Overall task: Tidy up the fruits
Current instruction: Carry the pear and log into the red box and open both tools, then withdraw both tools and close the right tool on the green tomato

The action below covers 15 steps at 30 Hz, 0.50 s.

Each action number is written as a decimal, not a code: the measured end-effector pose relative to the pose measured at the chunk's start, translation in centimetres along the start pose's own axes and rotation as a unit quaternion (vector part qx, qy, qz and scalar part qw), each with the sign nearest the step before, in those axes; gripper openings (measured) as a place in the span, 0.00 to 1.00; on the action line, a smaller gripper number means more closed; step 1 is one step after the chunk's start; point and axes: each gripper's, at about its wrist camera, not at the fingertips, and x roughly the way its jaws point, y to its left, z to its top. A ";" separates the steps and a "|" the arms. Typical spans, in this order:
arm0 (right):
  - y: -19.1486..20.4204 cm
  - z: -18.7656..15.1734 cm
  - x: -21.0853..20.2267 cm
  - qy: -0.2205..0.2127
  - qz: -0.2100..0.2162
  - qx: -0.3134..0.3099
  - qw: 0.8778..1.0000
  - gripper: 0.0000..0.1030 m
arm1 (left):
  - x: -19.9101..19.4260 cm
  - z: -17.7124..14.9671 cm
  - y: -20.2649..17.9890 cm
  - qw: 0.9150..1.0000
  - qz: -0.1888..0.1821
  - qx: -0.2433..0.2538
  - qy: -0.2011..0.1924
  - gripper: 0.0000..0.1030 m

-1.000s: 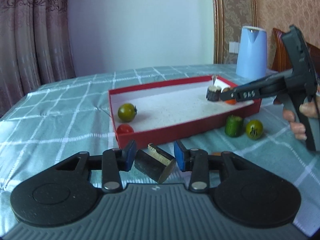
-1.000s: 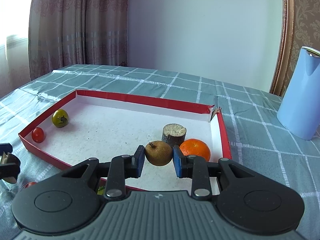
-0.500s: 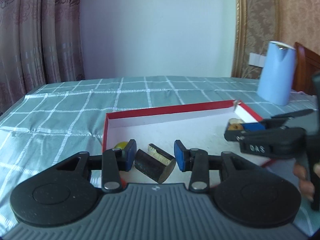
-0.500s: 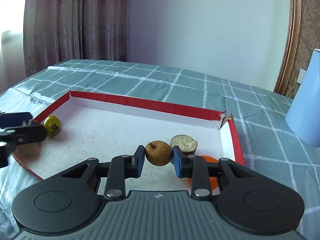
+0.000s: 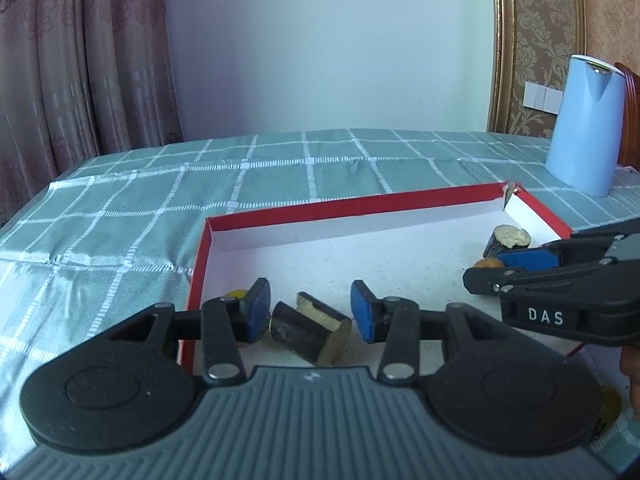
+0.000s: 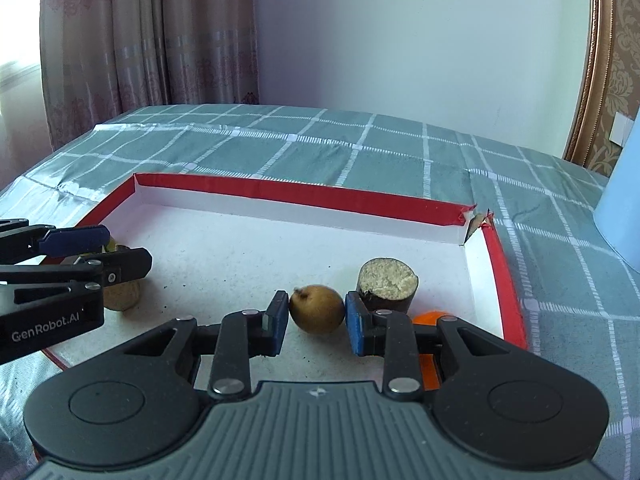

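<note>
Red-rimmed, the shallow white-floored cardboard tray (image 6: pixel 508 280) fills mid-frame on the green checked tablecloth (image 5: pixel 280 168). Bottom centre of the right wrist view, the right gripper (image 6: pixel 316 320) has its jaws closed on a brown round kiwi-like fruit (image 6: pixel 316 309), beside a dark cut cylinder stub (image 6: pixel 386 284) and an orange (image 6: pixel 430 317). The left gripper (image 5: pixel 310 312) stands open; a dark cut cylinder piece (image 5: pixel 310 332) touches its left pad only, above the tray floor.

My view takes in a pale plain wall (image 5: pixel 320 40), brownish patterned curtains (image 5: pixel 80 60) on the left with daylight behind them, damask wallpaper (image 5: pixel 540 40) beside a gilt frame (image 5: pixel 498 40), a green checked tablecloth (image 5: pixel 280 168).
</note>
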 end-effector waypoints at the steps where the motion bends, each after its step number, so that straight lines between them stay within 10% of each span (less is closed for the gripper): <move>1: 0.0 0.0 0.0 0.001 0.001 -0.002 1.000 0.29 | -0.1 -0.1 0.1 1.000 -0.001 -0.002 -0.003 0.54; 15: -1.9 -1.9 -4.1 -0.049 0.004 0.028 0.998 0.54 | -6.9 -2.8 3.7 0.994 0.019 -0.080 -0.071 0.85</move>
